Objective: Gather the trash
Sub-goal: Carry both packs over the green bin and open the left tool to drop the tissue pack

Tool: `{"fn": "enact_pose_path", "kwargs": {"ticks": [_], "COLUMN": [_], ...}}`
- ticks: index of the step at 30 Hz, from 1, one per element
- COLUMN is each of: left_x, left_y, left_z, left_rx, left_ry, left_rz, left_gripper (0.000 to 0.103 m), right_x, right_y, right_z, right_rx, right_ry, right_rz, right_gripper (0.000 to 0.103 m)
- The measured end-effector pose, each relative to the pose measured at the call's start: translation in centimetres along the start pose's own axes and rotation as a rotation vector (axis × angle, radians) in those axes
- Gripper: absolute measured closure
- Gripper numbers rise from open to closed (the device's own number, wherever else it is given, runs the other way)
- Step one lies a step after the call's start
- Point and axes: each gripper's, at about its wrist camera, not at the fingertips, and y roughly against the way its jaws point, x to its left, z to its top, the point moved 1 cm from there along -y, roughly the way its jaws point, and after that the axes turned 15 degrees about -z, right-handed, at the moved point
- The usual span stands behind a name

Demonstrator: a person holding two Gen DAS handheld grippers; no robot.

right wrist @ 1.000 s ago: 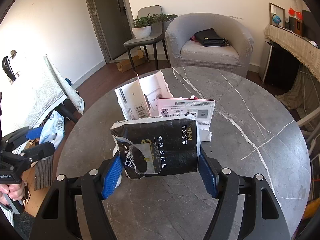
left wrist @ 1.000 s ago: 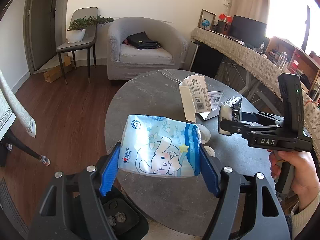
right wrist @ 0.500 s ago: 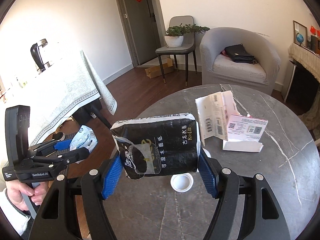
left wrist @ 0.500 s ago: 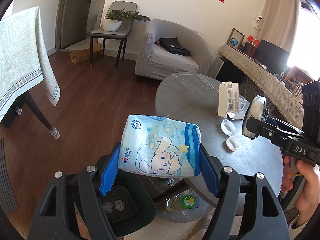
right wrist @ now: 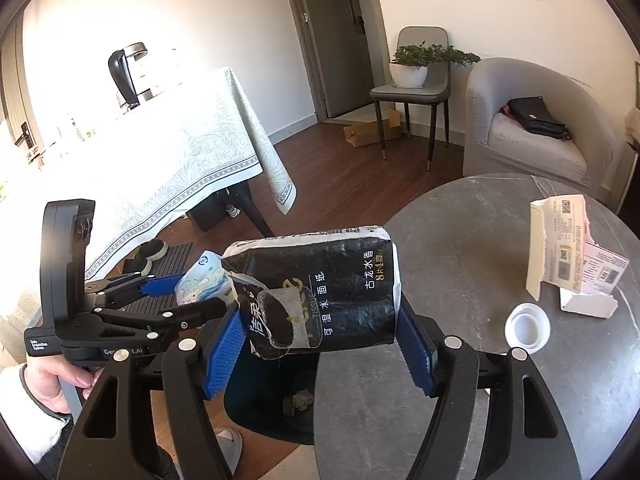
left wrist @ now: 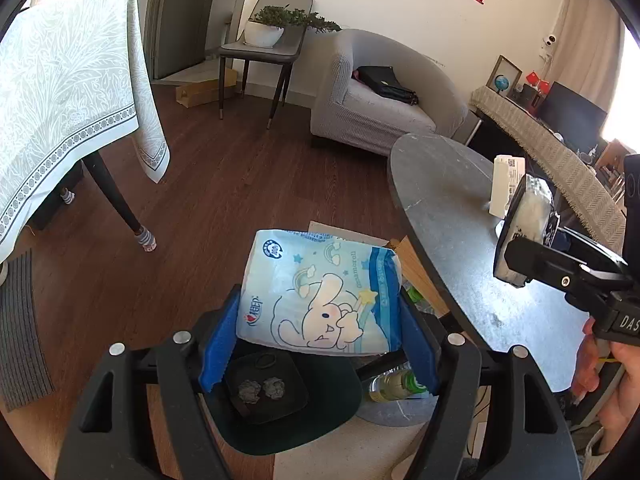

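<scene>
The left gripper point(left wrist: 320, 336) squeezes a soft, crinkly blue tissue pack point(left wrist: 320, 292) with a bunny on it, right over the dark green bin point(left wrist: 288, 408). The right gripper point(right wrist: 320, 344) pinches a shiny black tissue pack point(right wrist: 320, 288) by the round grey stone table point(right wrist: 480, 240). Neither is dropped in yet. Two crumpled balls are in the bin. A torn white box point(right wrist: 556, 252) and a round white lid point(right wrist: 526, 328) are left.
</scene>
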Motion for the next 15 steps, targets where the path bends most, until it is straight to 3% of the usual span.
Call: {"fn": "enact_pose_path", "kwargs": {"ticks": [15], "left_x": [5.5], "left_y": [-2.9], "left_z": [-3.7], "left_rx": [0.134], "left_ry": [0.072], "left_rz": [0.033], "left_gripper": [0.028], "right_x": [4.6], "right_y": [-2.9], "right_z": [0.5], "right_rx": [0.047], "right_ry": [0.046], "right_rz": [0.066], "right_gripper": [0.032]}}
